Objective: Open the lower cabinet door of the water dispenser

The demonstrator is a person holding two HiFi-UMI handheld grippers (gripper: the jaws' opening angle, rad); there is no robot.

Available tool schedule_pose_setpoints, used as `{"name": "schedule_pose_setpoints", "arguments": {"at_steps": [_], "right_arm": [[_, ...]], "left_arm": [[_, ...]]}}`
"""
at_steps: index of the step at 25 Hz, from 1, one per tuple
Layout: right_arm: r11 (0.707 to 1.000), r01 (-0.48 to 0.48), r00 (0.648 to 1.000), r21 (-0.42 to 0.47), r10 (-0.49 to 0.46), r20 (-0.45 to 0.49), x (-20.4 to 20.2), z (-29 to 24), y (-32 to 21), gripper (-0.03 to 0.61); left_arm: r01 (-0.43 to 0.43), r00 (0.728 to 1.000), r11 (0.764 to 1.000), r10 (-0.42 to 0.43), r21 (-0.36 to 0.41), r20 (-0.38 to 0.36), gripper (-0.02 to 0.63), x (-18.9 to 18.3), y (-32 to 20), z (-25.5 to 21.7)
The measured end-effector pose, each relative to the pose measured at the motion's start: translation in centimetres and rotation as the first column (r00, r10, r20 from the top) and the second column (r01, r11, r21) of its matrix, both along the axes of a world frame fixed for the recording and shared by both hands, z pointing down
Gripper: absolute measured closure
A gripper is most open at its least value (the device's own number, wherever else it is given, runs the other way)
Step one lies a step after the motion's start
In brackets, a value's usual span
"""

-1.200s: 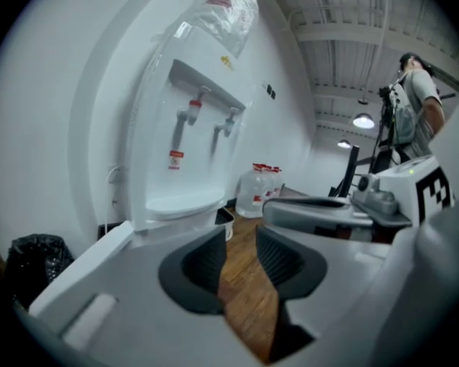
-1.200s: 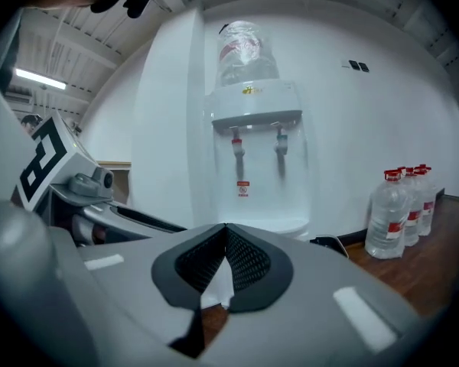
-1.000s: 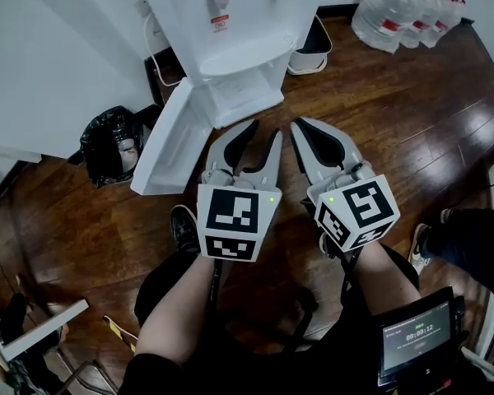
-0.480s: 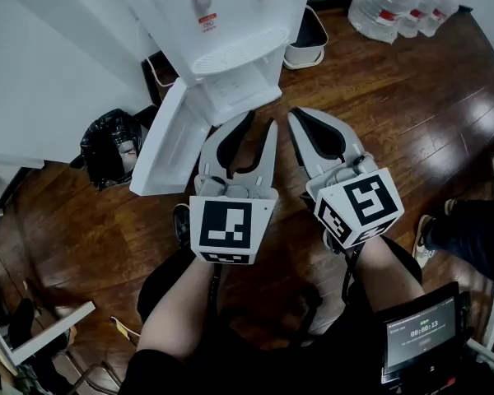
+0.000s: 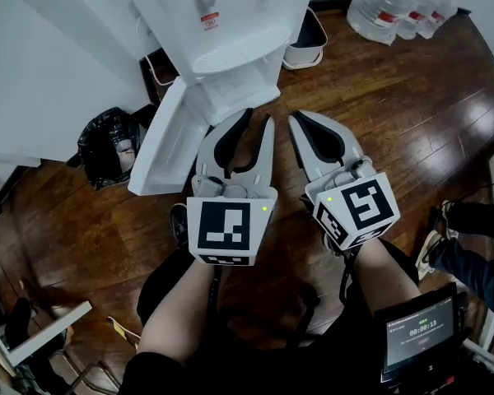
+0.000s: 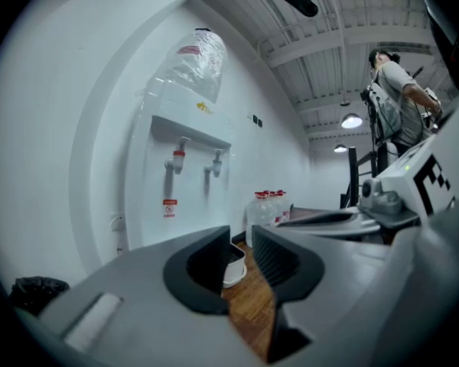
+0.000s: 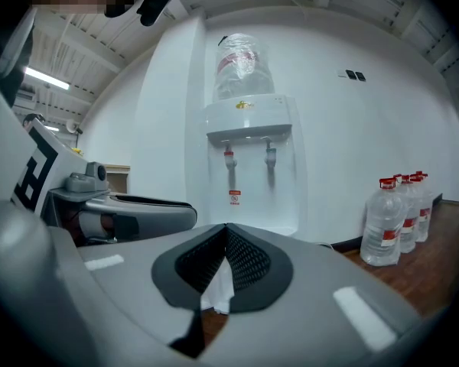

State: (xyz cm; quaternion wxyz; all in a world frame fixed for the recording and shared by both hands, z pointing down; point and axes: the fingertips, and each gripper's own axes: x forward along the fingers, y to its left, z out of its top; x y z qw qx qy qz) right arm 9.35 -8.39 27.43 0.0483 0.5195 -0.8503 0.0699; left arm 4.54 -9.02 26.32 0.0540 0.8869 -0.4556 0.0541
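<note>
The lower cabinet door [image 5: 166,138] of the water dispenser [image 5: 230,23] stands swung open, upper left of centre. My left tool [image 5: 260,122] is closing on nothing; my right tool [image 5: 296,122] is clenched, empty. I judge the opening done; next I only pull away.

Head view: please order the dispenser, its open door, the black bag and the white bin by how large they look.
1. dispenser
2. door and bag: too alike to rank
3. bin, smallest and partly hidden behind the dispenser
</note>
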Motion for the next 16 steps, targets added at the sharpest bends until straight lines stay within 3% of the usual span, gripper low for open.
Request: {"name": "schedule_pose_setpoints", "arguments": {"at_steps": [7,16], "right_arm": [[1.0,0.004,1.0,-0.013,-0.003,0.021,0.0,-0.1,-0.2,0.574],[1.0,-0.019,1.0,-0.012,0.019,0.023,0.8,-0.1,0.1,0.574]], "left_arm": [[-0.027,0.999,0.998,0.029,-0.053,0.021,0.502,0.2,0.4,1.1],[-0.035,0.998,0.999,0.037,-0.037,0.042,0.502,0.6,1.0,1.6]]}}
